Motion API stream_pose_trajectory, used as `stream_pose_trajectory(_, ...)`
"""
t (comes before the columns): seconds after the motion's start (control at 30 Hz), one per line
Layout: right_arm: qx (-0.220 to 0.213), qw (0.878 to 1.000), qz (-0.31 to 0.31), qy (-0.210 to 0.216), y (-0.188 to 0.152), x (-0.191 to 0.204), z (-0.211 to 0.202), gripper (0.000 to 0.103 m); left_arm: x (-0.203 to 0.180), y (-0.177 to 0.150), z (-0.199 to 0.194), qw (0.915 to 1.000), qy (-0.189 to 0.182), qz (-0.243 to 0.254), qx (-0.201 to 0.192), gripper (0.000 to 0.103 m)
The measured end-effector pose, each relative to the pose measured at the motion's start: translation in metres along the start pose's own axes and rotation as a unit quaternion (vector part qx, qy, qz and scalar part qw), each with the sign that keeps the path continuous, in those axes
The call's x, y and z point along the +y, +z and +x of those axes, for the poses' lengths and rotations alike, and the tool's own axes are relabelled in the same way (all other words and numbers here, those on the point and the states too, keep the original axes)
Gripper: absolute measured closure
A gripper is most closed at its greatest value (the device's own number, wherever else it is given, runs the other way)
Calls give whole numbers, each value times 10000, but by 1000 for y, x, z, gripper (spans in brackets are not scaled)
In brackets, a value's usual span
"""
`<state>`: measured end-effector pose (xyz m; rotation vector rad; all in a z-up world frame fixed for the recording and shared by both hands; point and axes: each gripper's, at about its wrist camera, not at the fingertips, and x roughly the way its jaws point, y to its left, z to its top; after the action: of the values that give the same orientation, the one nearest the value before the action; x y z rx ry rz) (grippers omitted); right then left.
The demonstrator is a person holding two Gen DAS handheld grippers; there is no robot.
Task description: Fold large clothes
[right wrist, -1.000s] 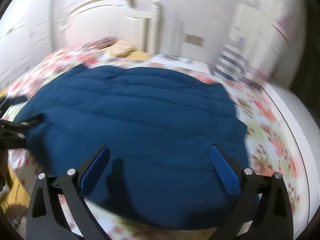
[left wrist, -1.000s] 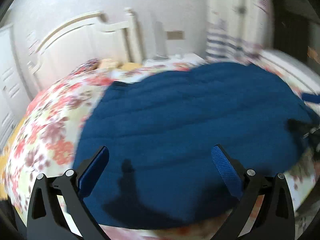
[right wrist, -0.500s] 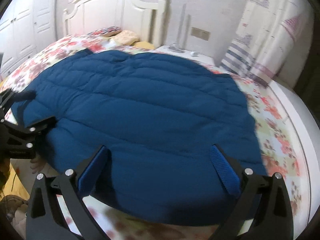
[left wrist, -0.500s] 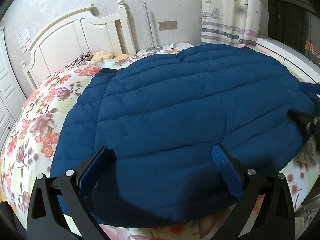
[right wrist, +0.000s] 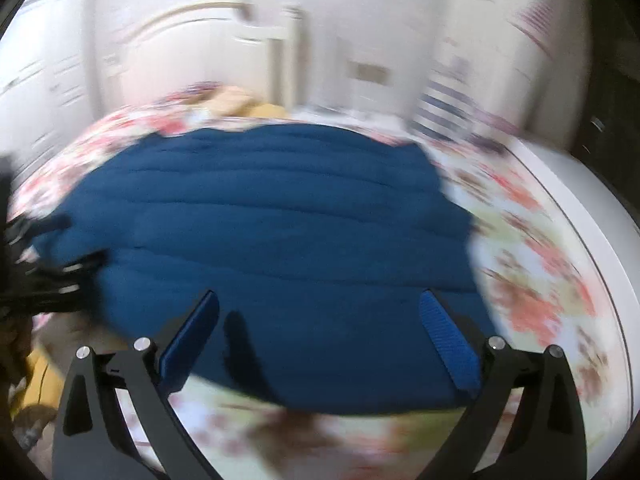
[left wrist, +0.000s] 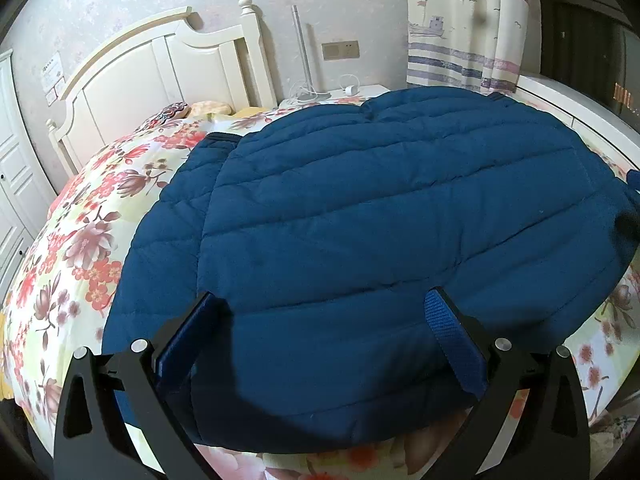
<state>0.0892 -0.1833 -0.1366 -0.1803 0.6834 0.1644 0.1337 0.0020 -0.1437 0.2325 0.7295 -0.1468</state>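
A large dark-blue quilted jacket [left wrist: 380, 240] lies spread flat on a bed with a floral cover [left wrist: 80, 248]; one sleeve is folded along its left side. My left gripper [left wrist: 320, 336] hovers open above the jacket's near hem, nothing between its fingers. In the right wrist view, which is motion-blurred, the same jacket [right wrist: 280, 232] fills the middle, and my right gripper [right wrist: 318, 332] is open over its near edge. The other gripper shows as a dark blur at the left edge [right wrist: 36, 264] of that view.
A white headboard [left wrist: 152, 76] and pillows [left wrist: 192, 110] stand at the bed's far end. A nightstand with a lamp pole [left wrist: 320, 96] and a curtain [left wrist: 460, 32] lie behind. A white ledge [right wrist: 592, 216] runs along the bed's right side.
The left view has steadied and moved closer over the jacket's near hem. The right gripper is now swinging, its view blurred, pulled back toward the jacket's near edge. Both stay open.
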Motion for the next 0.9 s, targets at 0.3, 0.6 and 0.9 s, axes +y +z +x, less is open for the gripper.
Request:
stream_pose_trajectory(0.3,428,9963,730,127,-24,-45,-10,3,6,-4,-2,9998,-195,-15,-8,4)
stream_pose_trajectory(0.6,731,9517,2640,1387,-81,-103,-16,5,2,-6,0,9999,-47,-45,-92,4)
stream_pose_trajectory(0.9,-119,9112,3904,1310,-31,-121,56,7,2,-3,4,9998,-172,-21,-95,4)
